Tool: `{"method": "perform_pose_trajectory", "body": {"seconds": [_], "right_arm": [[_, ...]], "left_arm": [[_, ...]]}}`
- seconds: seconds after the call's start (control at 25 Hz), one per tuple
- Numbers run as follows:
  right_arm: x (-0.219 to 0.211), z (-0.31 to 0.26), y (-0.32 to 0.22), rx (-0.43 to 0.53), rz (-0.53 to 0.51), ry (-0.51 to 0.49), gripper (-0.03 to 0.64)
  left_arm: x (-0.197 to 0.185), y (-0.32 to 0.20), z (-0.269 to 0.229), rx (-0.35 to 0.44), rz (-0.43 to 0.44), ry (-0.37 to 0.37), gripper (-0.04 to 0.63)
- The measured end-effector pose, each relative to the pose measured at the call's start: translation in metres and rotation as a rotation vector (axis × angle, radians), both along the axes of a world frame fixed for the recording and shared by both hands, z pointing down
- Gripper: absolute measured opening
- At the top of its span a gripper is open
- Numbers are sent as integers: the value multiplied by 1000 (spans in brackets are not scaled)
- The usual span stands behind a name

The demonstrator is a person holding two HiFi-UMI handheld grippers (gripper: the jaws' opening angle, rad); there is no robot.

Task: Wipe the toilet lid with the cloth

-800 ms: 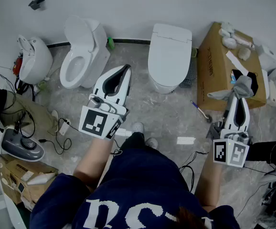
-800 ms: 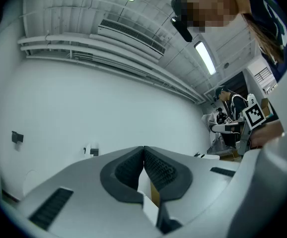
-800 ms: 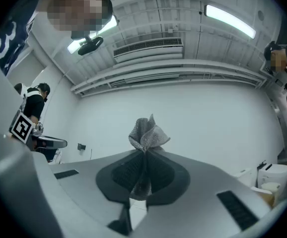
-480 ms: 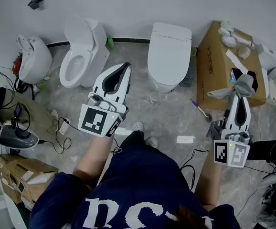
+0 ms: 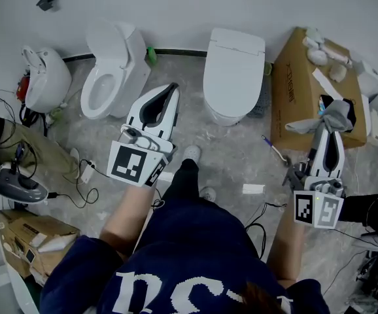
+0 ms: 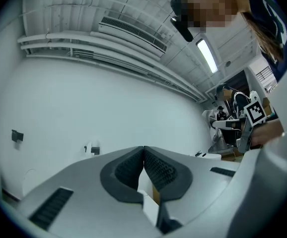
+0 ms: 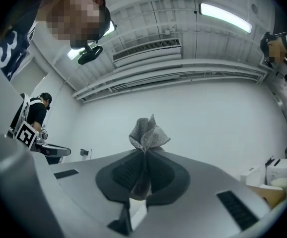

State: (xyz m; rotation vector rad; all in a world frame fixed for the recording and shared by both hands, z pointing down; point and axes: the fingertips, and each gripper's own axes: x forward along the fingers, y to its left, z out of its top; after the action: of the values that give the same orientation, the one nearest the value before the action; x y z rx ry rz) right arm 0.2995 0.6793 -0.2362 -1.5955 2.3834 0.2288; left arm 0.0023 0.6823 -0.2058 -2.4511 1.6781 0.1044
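A white toilet with its lid [image 5: 233, 61] down stands against the far wall in the head view, between my two grippers. My right gripper [image 5: 333, 124] is shut on a grey cloth [image 5: 333, 118], held over the cardboard box to the right of that toilet. In the right gripper view the cloth [image 7: 147, 135] sticks up in a bunch above the closed jaws, tilted toward the wall and ceiling. My left gripper [image 5: 172, 91] is shut with nothing in it, raised in front of the toilet's left side; its own view shows the jaws [image 6: 144, 152] closed against a bare wall.
A second toilet [image 5: 107, 77] with its lid up stands to the left, and a third fixture [image 5: 44, 77] beside it. A large cardboard box [image 5: 307, 90] with small items on top sits right of the closed toilet. Cables and a brush [image 5: 275, 151] lie on the floor.
The person's foot has stepped forward toward the closed toilet. Both grippers hold nearly the same place, the right one still gripping the cloth.
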Motion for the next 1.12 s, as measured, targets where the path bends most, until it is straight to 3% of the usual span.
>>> {"method": "perform_pose_trajectory", "body": {"seconds": [0.28, 0.52, 0.76, 1.12], "right_arm": [[-36, -1, -64, -10, 1, 18, 35], [-83, -19, -149, 5, 32, 42, 37], [-124, -17, -224, 8, 91, -15, 37], [-136, -9, -303, -57, 143, -15, 37]], "left_arm": [[-28, -71, 3, -6, 22, 14, 20], [-60, -169, -4, -5, 72, 15, 20], [-101, -262, -12, 8, 152, 15, 20], [-109, -358, 2, -48, 212, 45, 20]]}}
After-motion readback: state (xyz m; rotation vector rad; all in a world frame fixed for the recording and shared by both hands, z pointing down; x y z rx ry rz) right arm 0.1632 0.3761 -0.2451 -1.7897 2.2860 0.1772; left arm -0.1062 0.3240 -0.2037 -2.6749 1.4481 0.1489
